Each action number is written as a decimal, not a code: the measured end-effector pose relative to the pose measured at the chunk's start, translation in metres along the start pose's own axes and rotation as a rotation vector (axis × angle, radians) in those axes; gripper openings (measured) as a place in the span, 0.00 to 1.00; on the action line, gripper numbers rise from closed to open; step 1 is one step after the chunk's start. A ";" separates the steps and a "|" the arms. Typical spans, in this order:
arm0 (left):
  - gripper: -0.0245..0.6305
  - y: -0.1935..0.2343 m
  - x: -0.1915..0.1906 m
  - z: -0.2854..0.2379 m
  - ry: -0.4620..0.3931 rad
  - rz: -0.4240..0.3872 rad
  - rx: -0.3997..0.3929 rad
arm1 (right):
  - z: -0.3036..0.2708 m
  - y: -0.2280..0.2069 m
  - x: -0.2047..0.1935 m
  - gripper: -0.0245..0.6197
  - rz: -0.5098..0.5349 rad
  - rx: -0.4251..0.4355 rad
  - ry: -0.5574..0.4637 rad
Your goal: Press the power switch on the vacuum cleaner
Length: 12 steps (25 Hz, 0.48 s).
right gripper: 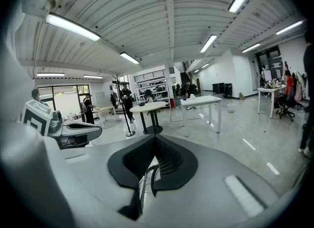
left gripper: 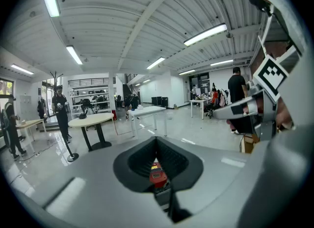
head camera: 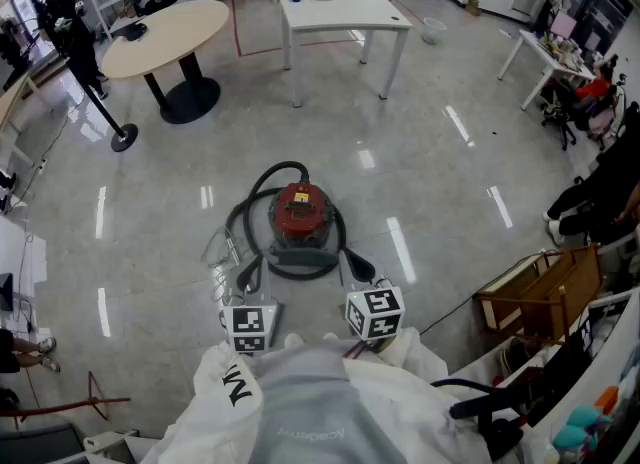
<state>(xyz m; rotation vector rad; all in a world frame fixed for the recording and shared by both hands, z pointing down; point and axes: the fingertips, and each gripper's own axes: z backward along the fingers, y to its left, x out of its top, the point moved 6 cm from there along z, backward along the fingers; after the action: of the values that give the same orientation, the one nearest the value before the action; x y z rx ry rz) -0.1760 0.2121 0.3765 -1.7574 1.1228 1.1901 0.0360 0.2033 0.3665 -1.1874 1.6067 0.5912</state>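
Vacuum cleaner (head camera: 300, 214), red top on dark round body, on floor (head camera: 430, 152) just ahead of both claws, between the two. Black hose (head camera: 262, 184) loops round body, arching on far side from claws. Left claw (head camera: 248, 274) closed, tips together, grips nothing; red top shows past its tips. Right claw (head camera: 358, 268) closed too, empty; hose shows beyond its tips. Both claws close to vacuum's near edge, contact unclear. Switch too small to pick out. Round tabletop (head camera: 165, 37) well beyond claws
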 end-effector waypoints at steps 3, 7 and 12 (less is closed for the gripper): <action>0.04 0.000 -0.001 0.003 -0.001 0.004 0.004 | 0.001 0.002 0.000 0.04 0.002 0.002 0.000; 0.04 0.003 -0.004 0.005 0.001 0.008 0.003 | 0.000 0.005 -0.002 0.04 0.004 0.001 0.001; 0.04 0.005 -0.006 0.008 0.000 0.015 -0.001 | 0.001 0.010 -0.002 0.04 0.005 -0.005 0.002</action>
<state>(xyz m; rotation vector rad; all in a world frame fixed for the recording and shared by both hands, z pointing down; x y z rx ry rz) -0.1846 0.2188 0.3793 -1.7522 1.1372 1.2002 0.0279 0.2090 0.3664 -1.1883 1.6108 0.5973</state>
